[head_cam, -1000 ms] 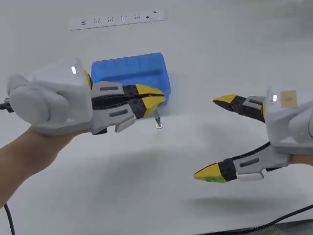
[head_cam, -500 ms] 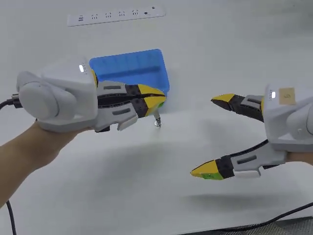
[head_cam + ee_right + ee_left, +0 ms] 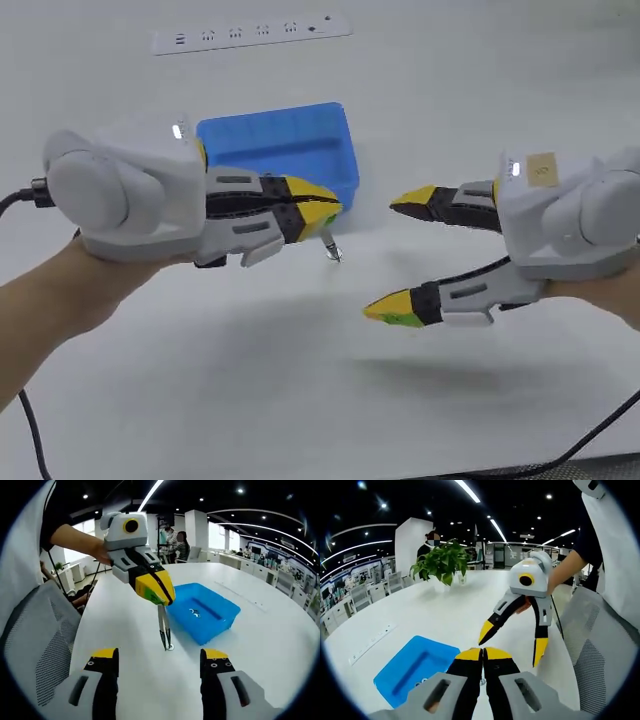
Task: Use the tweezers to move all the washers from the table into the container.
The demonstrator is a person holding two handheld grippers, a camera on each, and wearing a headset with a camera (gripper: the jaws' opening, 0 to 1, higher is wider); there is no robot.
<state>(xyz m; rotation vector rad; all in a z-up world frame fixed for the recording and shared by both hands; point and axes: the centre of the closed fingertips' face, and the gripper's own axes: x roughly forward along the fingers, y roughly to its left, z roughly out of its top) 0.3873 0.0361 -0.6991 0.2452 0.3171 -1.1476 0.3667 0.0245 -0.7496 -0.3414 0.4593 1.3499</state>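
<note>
Right gripper (image 3: 382,258) has moved in toward the tweezers since a second ago. Left hand and bin have barely moved relative to each other; the small frame shift is head motion.

Washer (image 3: 170,647) sits at the tweezers' (image 3: 163,625) tips, just beside the near corner of the blue container (image 3: 202,611), outside it. Can't tell from these views if it's pinched and lifted or still flat on the table (image 3: 300,400); it's too small in the head view.

Tweezers hang tips-down from the left gripper (image 3: 325,205), whose jaws are clamped together on the handle end. Right gripper's jaws are spread wide and hold nothing, tips aimed at the tweezers but well apart from them.

Container has two dropped washers (image 3: 194,612) on its floor, so my read is we're partway through. Power strip (image 3: 250,32) lies at the far edge, clear of the work.

Step in hand: pickup of this washer.

Next move, as I judge it:
- confirm the pinch
- lift straight up enough to clear the container rim
- a short carry over the wall
- ease the squeeze so the washer drops inside

Main risk is the washer slipping out of the tips during the lift. Right gripper isn't needed unless the bin has to be steadied.
</note>
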